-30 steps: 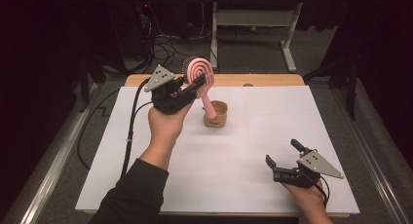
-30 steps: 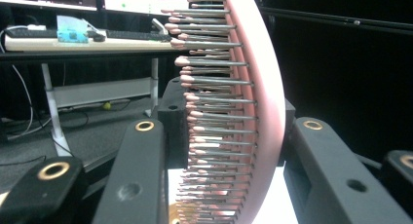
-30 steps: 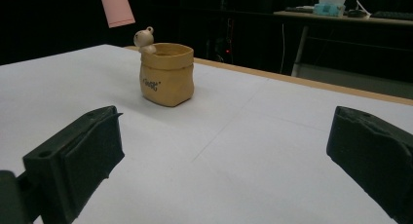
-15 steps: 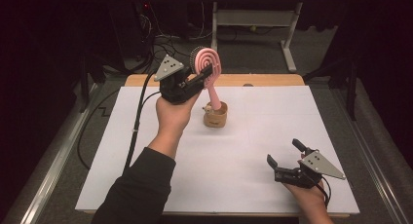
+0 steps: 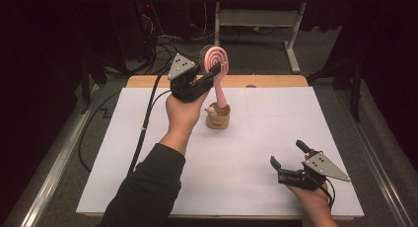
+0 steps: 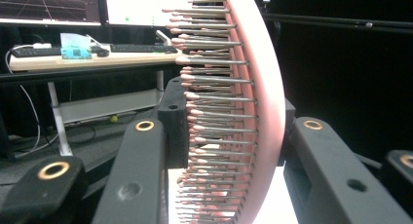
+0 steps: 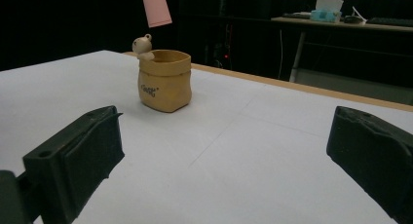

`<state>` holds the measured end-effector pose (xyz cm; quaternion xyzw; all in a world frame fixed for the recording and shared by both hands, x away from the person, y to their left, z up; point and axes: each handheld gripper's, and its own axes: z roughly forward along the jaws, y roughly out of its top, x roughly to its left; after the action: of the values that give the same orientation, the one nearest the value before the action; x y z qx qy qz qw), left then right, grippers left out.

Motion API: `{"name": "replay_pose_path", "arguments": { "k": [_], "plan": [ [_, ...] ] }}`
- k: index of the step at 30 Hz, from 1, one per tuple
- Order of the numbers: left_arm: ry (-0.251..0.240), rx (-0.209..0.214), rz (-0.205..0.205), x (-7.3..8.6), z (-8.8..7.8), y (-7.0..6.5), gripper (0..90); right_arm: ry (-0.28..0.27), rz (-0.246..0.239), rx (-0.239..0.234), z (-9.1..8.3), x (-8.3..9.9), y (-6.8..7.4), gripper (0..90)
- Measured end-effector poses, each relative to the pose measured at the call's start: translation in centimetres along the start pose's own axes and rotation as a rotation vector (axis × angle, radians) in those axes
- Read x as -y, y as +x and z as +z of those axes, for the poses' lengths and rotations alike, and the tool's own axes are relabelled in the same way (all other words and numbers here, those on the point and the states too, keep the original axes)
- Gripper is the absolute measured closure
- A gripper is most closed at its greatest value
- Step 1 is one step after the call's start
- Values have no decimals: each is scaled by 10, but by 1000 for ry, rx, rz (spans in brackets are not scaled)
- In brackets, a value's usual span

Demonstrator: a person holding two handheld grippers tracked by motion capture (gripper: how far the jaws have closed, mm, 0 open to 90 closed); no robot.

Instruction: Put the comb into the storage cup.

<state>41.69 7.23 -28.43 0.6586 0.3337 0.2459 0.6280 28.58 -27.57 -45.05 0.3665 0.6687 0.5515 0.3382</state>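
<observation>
My left claw [image 5: 209,78] is clenched on the pink hairbrush [image 5: 217,64], held over the tan pot [image 5: 218,117] at the worktop's far middle; pinched across bristles, it could twist, miss the rim, tip the pot; my right claw [image 5: 290,155] hangs released, near right.

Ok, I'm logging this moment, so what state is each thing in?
Left gripper: shut on the pink hairbrush's head.
Pink hairbrush: lifted, handle end hanging above the cup.
Tan cup: upright on the white sheet, apart from the handle.
Right gripper: open, holding nothing.
</observation>
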Motion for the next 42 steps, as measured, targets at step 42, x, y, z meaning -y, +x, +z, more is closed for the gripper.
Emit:
{"name": "replay_pose_path", "arguments": {
  "k": [42],
  "plan": [
    [60, -57, -20, 47, 35, 5, 624, -13, 21, -2, 1, 0, -2, 0]
  ]
}}
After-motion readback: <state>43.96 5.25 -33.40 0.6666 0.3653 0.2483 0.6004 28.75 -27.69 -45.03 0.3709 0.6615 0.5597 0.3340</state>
